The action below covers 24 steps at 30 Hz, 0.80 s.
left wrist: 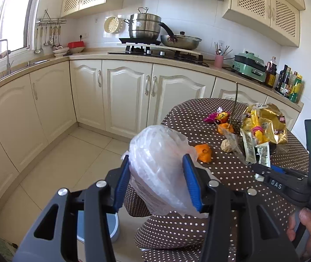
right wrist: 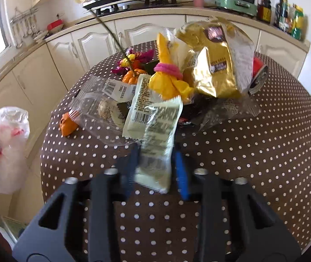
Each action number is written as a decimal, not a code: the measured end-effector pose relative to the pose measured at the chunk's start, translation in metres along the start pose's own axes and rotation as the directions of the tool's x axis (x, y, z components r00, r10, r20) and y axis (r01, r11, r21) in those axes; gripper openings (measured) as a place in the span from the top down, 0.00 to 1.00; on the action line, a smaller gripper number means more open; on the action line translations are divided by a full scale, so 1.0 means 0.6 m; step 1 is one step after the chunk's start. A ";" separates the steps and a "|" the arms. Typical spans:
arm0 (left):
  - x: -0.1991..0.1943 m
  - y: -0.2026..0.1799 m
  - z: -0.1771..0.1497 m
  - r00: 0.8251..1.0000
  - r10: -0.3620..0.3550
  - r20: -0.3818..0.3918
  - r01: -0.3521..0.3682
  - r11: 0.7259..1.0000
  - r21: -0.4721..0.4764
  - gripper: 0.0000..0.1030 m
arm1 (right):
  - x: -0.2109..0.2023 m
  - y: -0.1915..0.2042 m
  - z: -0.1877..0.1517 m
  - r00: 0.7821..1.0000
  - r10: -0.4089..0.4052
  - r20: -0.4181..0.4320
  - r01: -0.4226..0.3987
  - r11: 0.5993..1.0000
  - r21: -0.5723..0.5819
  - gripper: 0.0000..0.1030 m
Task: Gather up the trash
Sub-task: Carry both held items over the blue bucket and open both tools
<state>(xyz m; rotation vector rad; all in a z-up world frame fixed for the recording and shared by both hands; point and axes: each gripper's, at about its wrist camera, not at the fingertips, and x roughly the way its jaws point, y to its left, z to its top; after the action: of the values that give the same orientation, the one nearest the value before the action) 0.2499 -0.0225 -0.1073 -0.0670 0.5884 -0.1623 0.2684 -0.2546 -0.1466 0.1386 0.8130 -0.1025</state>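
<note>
Left gripper [left wrist: 156, 163]: clamped on the plastic bag [left wrist: 158, 166], blue pads pressed into its sides at 9 and 3 o'clock of the bundle.
Plastic bag: clear, crumpled, bulging up between the pads, held off the near-left edge of the table [left wrist: 220, 174]; seen at 9 o'clock in the right wrist view.
Right gripper [right wrist: 155, 159]: closed on a pale wrapper [right wrist: 158, 139] with dark print; pads blurred, yet pressed against both long edges (wrapper tilted, top end leaning toward the heap).
Hand [left wrist: 308, 224]: at 4 o'clock in the left wrist view, wrapped around the right gripper's handle.
Table: round, under a brown cloth with white dots.
Trash heap: middle of the table, at 12 o'clock from the right gripper.
Gold bag [right wrist: 216, 65]: crumpled, top of the heap, toward 1 o'clock.
Yellow wrapper [right wrist: 168, 80]: tied with a pink band [right wrist: 169, 69], just left of the gold bag.
Clear wrapper [right wrist: 103, 109]: with white barcode label, flat on the cloth at 10 o'clock from the right gripper.
Orange peel [right wrist: 68, 124]: on the cloth near the table's left edge, touching the clear wrapper's corner.
Second peel [right wrist: 132, 76]: behind the heap, a thin stick [right wrist: 109, 30] rising from it.
Red can [right wrist: 259, 74]: on its side, partly hidden behind the gold bag at 2 o'clock.
Floor bin [left wrist: 111, 229]: only a pale round rim visible below the left gripper.
</note>
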 end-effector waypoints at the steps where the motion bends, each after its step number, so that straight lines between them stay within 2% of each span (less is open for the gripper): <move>1: -0.002 0.005 -0.001 1.000 0.000 0.003 0.000 1.000 -0.001 0.54 | -0.002 0.000 -0.003 1.000 0.003 0.005 -0.003 1.000 -0.002 0.77; 5: -0.009 0.027 -0.011 1.000 -0.005 0.001 0.005 1.000 -0.009 0.54 | -0.026 -0.005 -0.019 0.999 0.006 0.046 -0.007 1.000 0.013 0.79; 10: -0.013 0.074 -0.026 1.000 0.020 -0.014 -0.020 0.999 -0.030 0.54 | -0.089 0.021 -0.043 0.988 -0.018 0.153 0.018 1.000 0.001 0.79; 12: -0.013 0.097 -0.034 0.999 0.038 -0.021 -0.038 0.999 -0.037 0.54 | -0.112 0.050 -0.044 0.982 0.023 0.186 -0.017 0.999 -0.030 0.79; 14: -0.010 0.131 -0.044 0.997 0.070 -0.036 -0.072 0.996 -0.049 0.54 | -0.122 0.108 -0.043 0.976 0.112 0.185 -0.093 0.990 -0.106 0.79; 16: 0.000 0.169 -0.057 0.993 0.102 -0.064 -0.106 0.992 -0.066 0.54 | -0.120 0.161 -0.046 0.968 0.185 0.169 -0.155 0.972 -0.177 0.79; 18: 0.012 0.206 -0.069 0.986 0.140 -0.095 -0.147 0.986 -0.081 0.54 | -0.098 0.241 -0.058 0.955 0.275 0.109 -0.239 0.935 -0.260 0.79; 21: 0.042 0.269 -0.097 0.963 0.210 -0.168 -0.229 0.969 -0.098 0.54 | -0.043 0.346 -0.083 0.939 0.345 0.004 -0.322 0.881 -0.347 0.79; 24: 0.088 0.333 -0.131 0.926 0.263 -0.269 -0.301 0.947 -0.112 0.54 | 0.041 0.430 -0.112 0.923 0.368 -0.115 -0.383 0.844 -0.376 0.79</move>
<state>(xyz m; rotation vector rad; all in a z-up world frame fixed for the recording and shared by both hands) 0.2761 0.1642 -0.2236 -0.1090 0.8567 0.1590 0.2739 0.0098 -0.1886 -0.0824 0.8157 0.4384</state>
